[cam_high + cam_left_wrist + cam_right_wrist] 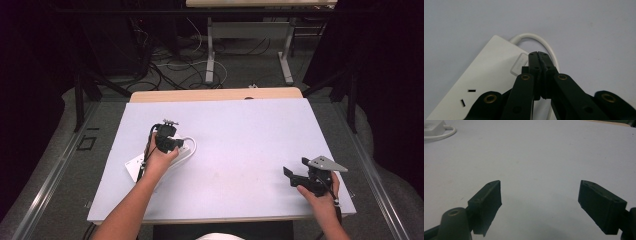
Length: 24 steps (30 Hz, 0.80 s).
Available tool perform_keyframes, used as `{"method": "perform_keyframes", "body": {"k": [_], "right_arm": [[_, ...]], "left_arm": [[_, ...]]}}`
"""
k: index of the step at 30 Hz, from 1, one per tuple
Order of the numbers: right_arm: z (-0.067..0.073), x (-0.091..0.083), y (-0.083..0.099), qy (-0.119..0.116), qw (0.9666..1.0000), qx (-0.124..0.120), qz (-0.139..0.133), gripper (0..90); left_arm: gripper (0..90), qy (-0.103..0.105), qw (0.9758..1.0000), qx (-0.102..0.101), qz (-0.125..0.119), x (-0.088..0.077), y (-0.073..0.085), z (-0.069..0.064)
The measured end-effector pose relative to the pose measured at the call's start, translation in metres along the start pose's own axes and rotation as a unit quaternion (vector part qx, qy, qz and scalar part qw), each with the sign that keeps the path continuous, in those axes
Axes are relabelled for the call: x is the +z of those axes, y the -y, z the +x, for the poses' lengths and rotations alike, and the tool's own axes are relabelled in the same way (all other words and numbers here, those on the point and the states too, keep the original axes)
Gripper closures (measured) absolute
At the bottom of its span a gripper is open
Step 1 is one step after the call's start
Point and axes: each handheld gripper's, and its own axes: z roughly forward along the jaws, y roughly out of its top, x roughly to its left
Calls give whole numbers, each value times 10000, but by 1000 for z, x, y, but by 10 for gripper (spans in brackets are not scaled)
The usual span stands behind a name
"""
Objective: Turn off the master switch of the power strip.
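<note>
A white power strip (pixel 134 166) lies on the left part of the table, and its white cable (pixel 192 144) loops out from its far end. My left gripper (pixel 171 144) hangs over that far end, pointing down. In the left gripper view its jaws (pixel 538 54) are pressed together with nothing between them. Their tips stand right at the strip's pale rocker switch (pixel 519 64), beside the cable loop (pixel 536 38). Whether they touch the switch I cannot tell. My right gripper (pixel 296 169) rests low near the front right, open (pixel 539 200) and holding nothing.
A pale lilac mat (pixel 250 130) covers the table, with a wooden edge (pixel 215 94) showing at the back. Beyond it are a floor with cables and the legs of another table (pixel 210 60). The strip's end (pixel 432 128) shows far off in the right gripper view.
</note>
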Motion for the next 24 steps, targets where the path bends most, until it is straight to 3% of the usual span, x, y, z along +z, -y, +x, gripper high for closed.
{"method": "perform_keyframes", "body": {"k": [6,7,24], "right_arm": [[0,0,0,-6,10000,20,8,182],[0,0,0,-7,10000,40,14,182],[0,1,1,-57,10000,71,-34,182]], "left_arm": [[900,-41,10000,-40,26,5,-1,2],[900,-36,9999,-118,27,6,0,1],[900,-130,9999,-37,36,13,0,1]]}}
